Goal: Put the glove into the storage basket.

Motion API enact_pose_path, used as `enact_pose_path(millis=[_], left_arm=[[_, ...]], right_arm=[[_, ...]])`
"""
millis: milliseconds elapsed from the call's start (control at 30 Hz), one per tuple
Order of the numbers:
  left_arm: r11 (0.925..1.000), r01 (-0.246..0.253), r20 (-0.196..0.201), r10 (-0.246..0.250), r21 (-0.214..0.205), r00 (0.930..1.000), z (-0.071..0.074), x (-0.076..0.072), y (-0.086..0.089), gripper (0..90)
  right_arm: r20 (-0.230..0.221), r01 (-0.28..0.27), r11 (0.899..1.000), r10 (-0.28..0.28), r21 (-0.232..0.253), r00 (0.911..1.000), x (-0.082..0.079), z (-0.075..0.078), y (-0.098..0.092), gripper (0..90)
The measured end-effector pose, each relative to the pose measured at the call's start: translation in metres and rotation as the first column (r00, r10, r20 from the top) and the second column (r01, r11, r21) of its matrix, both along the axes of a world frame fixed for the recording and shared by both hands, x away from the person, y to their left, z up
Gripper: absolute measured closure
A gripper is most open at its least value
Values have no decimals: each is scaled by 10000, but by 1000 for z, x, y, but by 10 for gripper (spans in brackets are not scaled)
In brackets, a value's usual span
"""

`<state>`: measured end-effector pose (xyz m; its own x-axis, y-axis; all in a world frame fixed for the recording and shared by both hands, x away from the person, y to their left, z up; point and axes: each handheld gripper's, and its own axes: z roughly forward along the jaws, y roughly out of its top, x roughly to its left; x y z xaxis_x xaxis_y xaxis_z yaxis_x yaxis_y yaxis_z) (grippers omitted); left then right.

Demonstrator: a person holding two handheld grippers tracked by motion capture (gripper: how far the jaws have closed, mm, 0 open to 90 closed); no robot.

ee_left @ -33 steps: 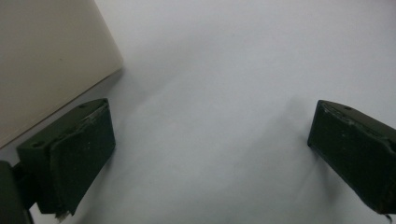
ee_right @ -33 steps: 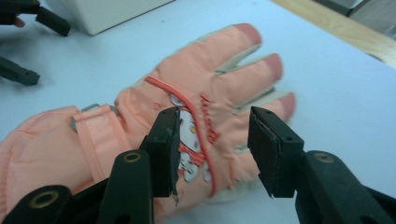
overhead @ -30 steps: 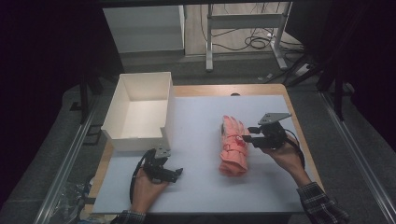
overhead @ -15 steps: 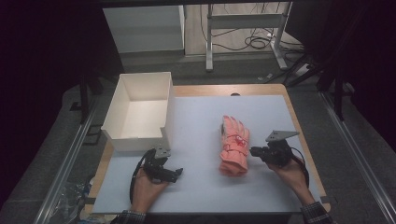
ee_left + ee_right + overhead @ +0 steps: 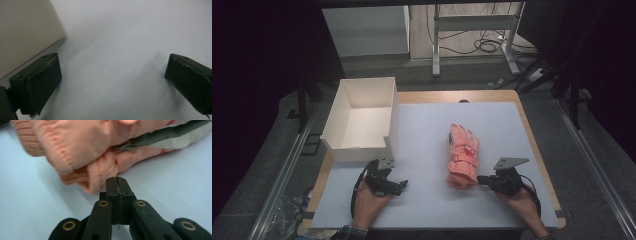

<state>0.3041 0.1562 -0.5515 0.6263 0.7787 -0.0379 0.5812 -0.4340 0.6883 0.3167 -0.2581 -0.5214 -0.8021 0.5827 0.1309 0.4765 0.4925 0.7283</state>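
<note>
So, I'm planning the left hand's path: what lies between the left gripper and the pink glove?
Nothing: in the high view, only bare white table surface separates the left gripper from the pink glove. The white box stands off to the side.

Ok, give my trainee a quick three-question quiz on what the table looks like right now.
1. True or false: the right gripper has its jaws pressed together with nothing between them.
2. Which end of the pink glove lies nearest the right gripper: A) the fingertips, B) the ribbed cuff?
3. What stands just beyond the left gripper, at the left side of the table?

Key:
1. True. The jaws meet just in front of the glove, without gripping it.
2. B, the ribbed cuff.
3. The open white box. The left gripper's jaws stand wide apart over bare table beside it.
</note>
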Motion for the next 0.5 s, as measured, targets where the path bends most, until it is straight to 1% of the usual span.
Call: enact_pose_path(millis=[100, 300, 500], left_arm=[[10000, -2, 3, 2, 1, 10000, 0, 0, 0, 5], [10000, 0, 0, 0, -1, 10000, 0, 0, 0, 5], [10000, -3, 1, 3, -5, 10000, 0, 0, 0, 6]], right_arm=[[75, -30, 9999, 31, -103, 10000, -2, 0, 4, 889], [-84, -127, 9999, 127, -29, 9999, -2, -4, 13, 889], [-65, -317, 9995, 317, -43, 9995, -1, -6, 24, 886]])
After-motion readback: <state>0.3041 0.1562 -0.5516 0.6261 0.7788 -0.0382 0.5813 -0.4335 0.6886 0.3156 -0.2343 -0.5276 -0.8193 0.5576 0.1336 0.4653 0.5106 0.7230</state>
